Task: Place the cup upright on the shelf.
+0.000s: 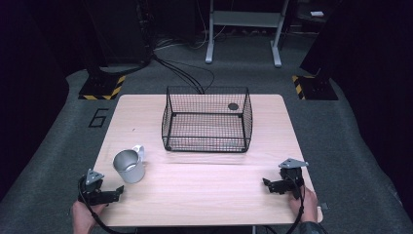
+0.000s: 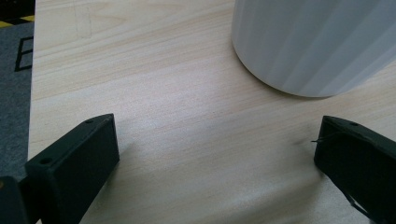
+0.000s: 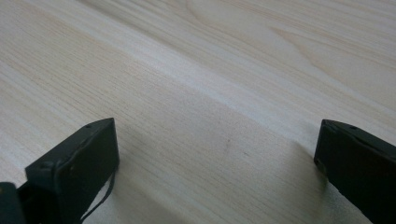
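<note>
1. Left gripper (image 1: 116, 191) sits at the near-left corner of the desk (image 1: 204, 190), held by the person's left hand (image 1: 84, 214); jaws point right and slightly away from the person, toward the mug.
2. Left jaws wide apart, nothing between them; the left gripper view shows bare wood grain in the gap between them (image 2: 217, 154).
3. Mug (image 1: 129, 166), white outside with a grey inside, stands upright on the desk just beyond the left gripper, near but not touching. Handle points away from the person, toward the far side.
4. In the left gripper view the mug's ribbed white wall (image 2: 313, 42) sits upper right, ahead of the jaws and off to the side of the gap, apart from both.
5. Right gripper (image 1: 267, 184) at the near-right of the desk, in the right hand (image 1: 306, 202); jaws point left across the desk.
6. Right jaws also wide, empty; plain desk surface between them (image 3: 217, 149).
7. Black wire basket (image 1: 207, 119) stands at the middle of the far half of the desk, well apart from both grippers and apart from the mug. A small dark round thing (image 1: 233, 106) shows at its far right; cannot tell what it is.
8. Cables trail from each gripper off the near edge.
</note>
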The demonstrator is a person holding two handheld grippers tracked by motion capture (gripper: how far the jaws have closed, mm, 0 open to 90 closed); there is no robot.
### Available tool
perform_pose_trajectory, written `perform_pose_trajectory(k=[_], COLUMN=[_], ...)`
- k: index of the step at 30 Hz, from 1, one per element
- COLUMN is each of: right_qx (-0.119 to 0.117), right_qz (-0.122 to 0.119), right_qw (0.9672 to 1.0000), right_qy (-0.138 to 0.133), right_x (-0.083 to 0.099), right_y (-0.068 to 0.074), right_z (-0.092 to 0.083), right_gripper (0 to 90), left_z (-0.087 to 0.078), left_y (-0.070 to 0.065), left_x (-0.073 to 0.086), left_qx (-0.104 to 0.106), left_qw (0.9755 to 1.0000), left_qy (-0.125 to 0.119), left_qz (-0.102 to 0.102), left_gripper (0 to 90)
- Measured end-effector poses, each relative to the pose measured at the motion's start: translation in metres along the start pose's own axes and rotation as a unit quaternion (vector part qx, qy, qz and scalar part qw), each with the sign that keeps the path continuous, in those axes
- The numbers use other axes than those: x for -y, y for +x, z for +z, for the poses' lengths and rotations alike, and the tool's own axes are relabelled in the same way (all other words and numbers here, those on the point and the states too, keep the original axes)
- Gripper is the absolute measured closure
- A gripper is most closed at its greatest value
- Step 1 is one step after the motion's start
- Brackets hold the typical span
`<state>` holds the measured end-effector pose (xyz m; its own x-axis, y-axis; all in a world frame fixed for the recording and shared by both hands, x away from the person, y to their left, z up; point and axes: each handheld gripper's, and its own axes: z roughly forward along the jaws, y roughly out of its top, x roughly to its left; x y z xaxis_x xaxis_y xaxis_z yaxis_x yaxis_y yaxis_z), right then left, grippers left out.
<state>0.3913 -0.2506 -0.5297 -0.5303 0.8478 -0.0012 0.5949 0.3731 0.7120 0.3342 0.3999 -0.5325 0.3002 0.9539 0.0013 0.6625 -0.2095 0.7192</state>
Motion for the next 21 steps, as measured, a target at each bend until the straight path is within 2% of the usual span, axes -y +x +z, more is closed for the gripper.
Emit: perform_pose_trajectory(k=[9, 11, 15, 17, 19, 21], right_qx=[-0.001, -0.002, -0.002, -0.002, -0.002, -0.002], right_qz=[-0.004, -0.004, -0.004, -0.004, -0.005, -0.005], right_qw=[1.0, 1.0, 1.0, 1.0, 1.0, 1.0], right_qy=[0.001, 0.0, 0.0, 0.0, 0.0, 0.0], right_x=[0.0, 0.0, 0.0, 0.0, 0.0, 0.0], right_y=[-0.001, -0.001, -0.001, -0.001, -0.001, -0.001], right_z=[0.0, 0.0, 0.0, 0.0, 0.0, 0.0], right_gripper=[0.0, 0.0, 0.0, 0.0, 0.0, 0.0], left_z=[0.0, 0.0, -0.004, -0.005, -0.012, -0.016], left_y=[0.0, 0.0, -0.001, -0.002, -0.003, -0.004], left_x=[0.0, 0.0, 0.0, 0.0, -0.004, -0.006], left_qx=[0.0, 0.008, 0.025, 0.026, 0.039, 0.04], left_qw=[1.0, 0.9999, 0.9996, 0.9995, 0.9986, 0.9984], left_qy=[-0.005, -0.008, -0.012, -0.018, -0.032, -0.039], left_qz=[-0.003, -0.008, -0.007, -0.008, -0.013, -0.013], left_gripper=[0.0, 0.0, 0.0, 0.0, 0.0, 0.0])
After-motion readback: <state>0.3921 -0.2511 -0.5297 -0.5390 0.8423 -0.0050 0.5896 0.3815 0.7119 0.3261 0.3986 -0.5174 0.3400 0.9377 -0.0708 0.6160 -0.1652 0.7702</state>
